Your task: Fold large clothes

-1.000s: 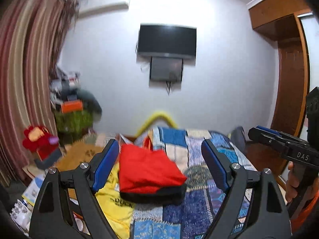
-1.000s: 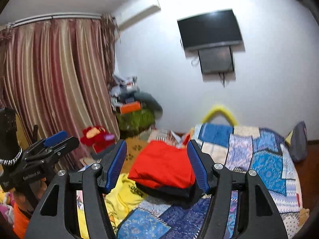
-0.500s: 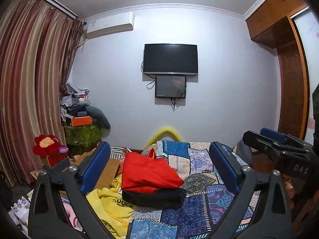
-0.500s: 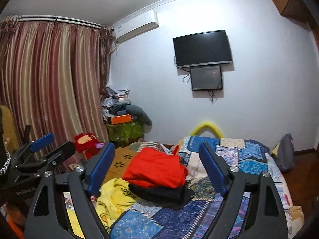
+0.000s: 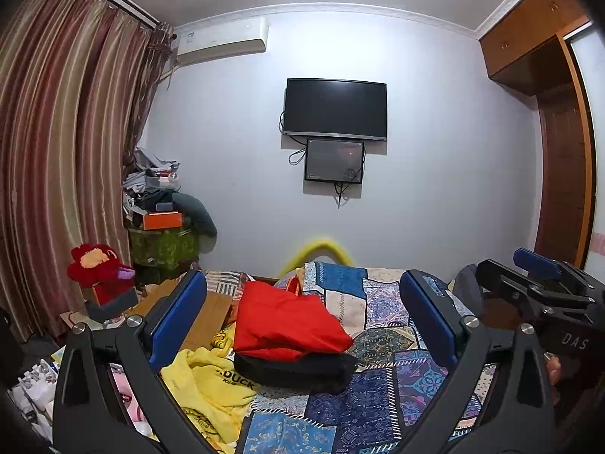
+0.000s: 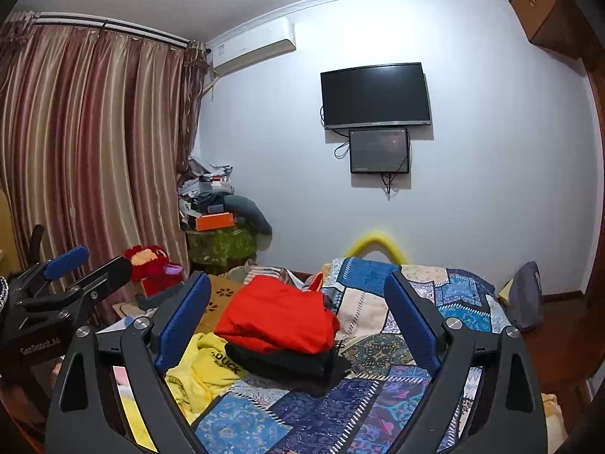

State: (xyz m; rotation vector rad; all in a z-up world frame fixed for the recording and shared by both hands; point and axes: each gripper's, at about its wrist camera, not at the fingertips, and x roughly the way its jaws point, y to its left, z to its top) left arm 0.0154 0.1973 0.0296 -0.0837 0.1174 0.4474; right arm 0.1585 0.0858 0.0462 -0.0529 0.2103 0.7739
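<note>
A folded red garment (image 5: 287, 321) lies on top of a folded black garment (image 5: 295, 369) on the patchwork bedspread (image 5: 382, 389). A crumpled yellow shirt (image 5: 204, 386) lies to their left. My left gripper (image 5: 302, 325) is open and empty, held above the bed, well back from the pile. My right gripper (image 6: 298, 325) is open and empty too, facing the same red garment (image 6: 276, 319), black garment (image 6: 287, 365) and yellow shirt (image 6: 196, 367). Each gripper shows at the edge of the other's view: the right one (image 5: 537, 287) and the left one (image 6: 64, 283).
A red plush toy (image 5: 98, 265) and a cluttered stack of boxes and clothes (image 5: 162, 223) stand at the left by the striped curtain (image 5: 56, 151). A TV (image 5: 334, 109) hangs on the far wall. A wooden wardrobe (image 5: 559, 174) is at the right.
Both grippers have pulled back and tilted up from the pile, and their jaws have opened wider. The red and black garments stay stacked on the bed.
</note>
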